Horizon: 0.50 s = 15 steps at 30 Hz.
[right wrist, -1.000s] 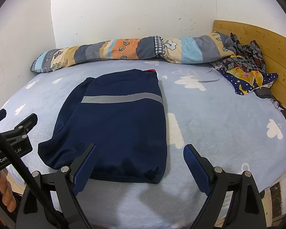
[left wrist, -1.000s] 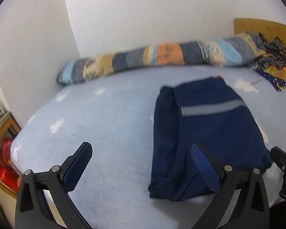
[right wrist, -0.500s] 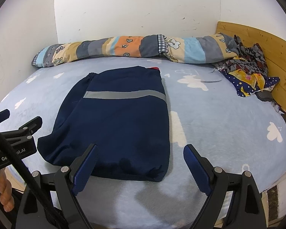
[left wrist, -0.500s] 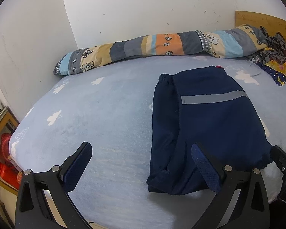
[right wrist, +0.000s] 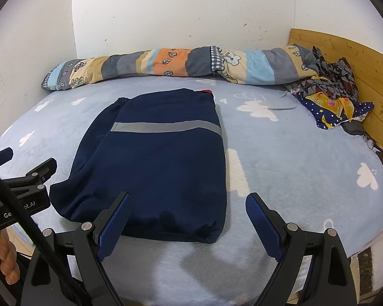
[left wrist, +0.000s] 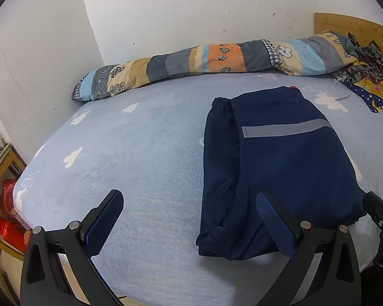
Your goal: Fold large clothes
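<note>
Lying flat on the bed (right wrist: 293, 168), folded navy garment (right wrist: 160, 163): long axis running away from both grippers, elastic cuff at far end, grey stripe (right wrist: 166, 127) crosswise. Left gripper (left wrist: 189, 219) released, garment ahead to its right. Right gripper (right wrist: 187, 219) released, garment ahead to its left.

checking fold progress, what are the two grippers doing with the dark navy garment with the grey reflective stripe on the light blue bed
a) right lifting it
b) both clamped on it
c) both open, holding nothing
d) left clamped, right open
c: the dark navy garment with the grey stripe lies folded flat on the light blue bed, and the left gripper and right gripper both have their fingers spread wide with nothing between them.
</note>
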Available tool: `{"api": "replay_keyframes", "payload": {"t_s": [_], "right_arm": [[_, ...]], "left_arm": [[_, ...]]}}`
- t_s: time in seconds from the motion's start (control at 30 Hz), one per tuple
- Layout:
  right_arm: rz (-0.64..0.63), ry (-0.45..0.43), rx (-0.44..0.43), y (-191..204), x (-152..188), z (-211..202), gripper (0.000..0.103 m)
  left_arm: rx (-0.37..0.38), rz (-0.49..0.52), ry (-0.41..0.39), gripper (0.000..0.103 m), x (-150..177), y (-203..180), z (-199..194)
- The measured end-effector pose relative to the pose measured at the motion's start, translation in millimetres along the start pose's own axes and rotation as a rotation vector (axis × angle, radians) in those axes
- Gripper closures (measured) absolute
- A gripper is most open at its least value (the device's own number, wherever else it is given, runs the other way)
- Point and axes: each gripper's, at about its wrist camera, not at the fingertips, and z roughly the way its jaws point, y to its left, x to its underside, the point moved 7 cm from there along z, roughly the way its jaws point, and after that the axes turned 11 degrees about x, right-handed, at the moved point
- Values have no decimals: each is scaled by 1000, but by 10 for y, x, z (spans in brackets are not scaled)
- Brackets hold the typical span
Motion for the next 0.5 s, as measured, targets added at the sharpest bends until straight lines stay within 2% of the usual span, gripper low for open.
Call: {"api": "replay_keyframes", "payload": {"t_s": [0.5], "right_arm": [[-1, 0, -1, -3, -1, 2, 9]], "left_arm": [[1, 0, 3, 0, 8, -6, -1]]}}
